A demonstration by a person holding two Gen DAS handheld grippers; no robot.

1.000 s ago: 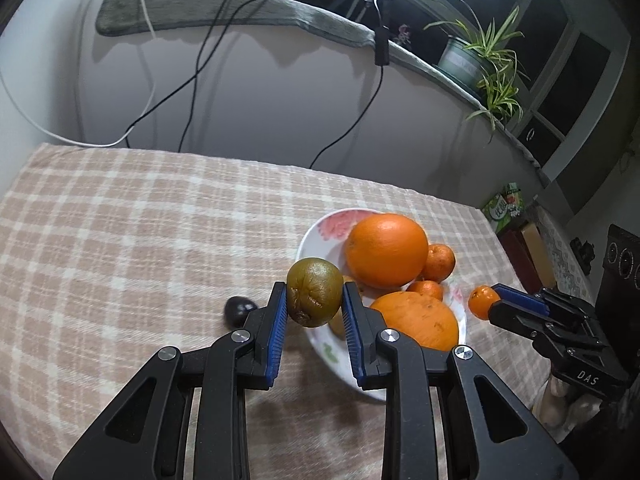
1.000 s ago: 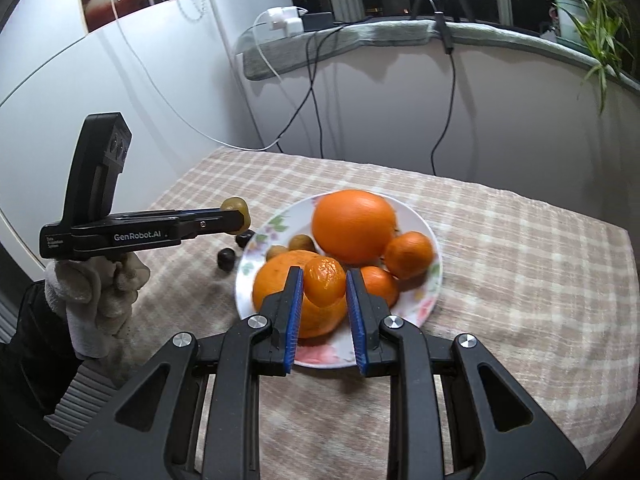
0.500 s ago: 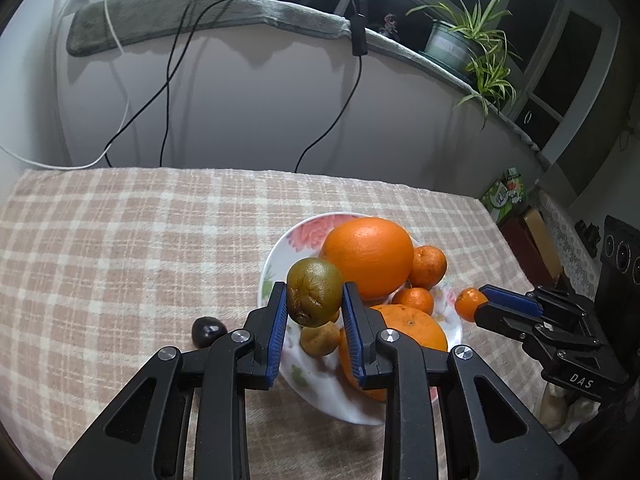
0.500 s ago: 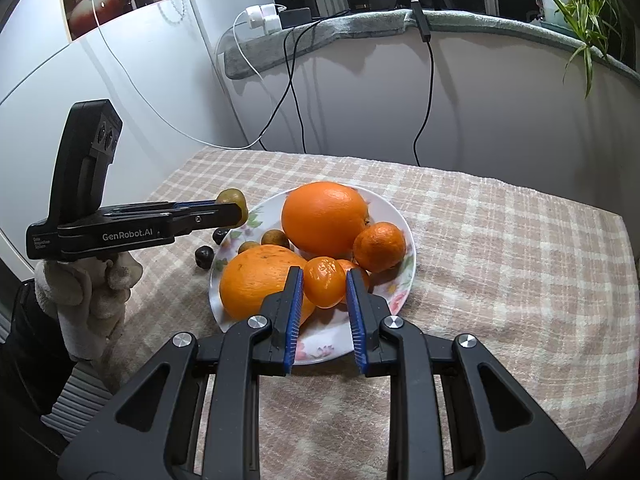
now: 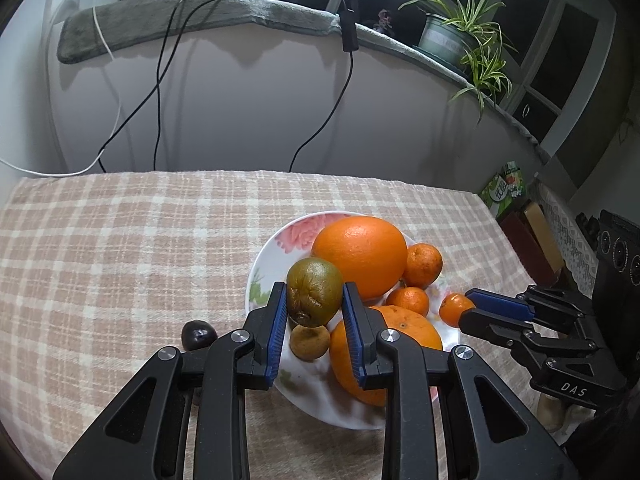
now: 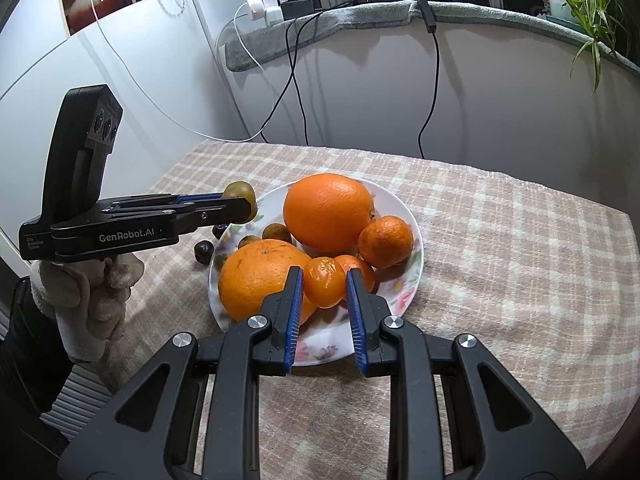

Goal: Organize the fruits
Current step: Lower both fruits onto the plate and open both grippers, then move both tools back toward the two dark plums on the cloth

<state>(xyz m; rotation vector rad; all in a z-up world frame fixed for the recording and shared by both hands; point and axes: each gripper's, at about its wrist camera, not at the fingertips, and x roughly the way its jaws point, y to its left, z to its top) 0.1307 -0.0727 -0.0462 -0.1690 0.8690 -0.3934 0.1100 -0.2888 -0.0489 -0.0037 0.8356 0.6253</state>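
A: Fruit is mostly sitting on the plate [image 5: 267, 257] already?

B: Mostly. Left hand-held gripper [image 5: 314, 300] is clamping a green fruit [image 5: 314, 297], right hand-held gripper [image 6: 323, 285] a tangerine [image 6: 324, 281]; dark fruits [image 5: 199, 334] are waiting beside it on the tabletop [image 5: 120, 240].

A beige-and-cream checked tablecloth [image 5: 120, 248] covers the table, right up against a pale wall [image 5: 240, 112]. Above runs a curved ledge under a grey fleece cover [image 5: 200, 12], white chargers [image 6: 266, 8] plugged in, black and white cables [image 5: 160, 80] trailing down. A potted spider plant [image 5: 460, 36] sits by dark night-time windows [image 5: 568, 48].
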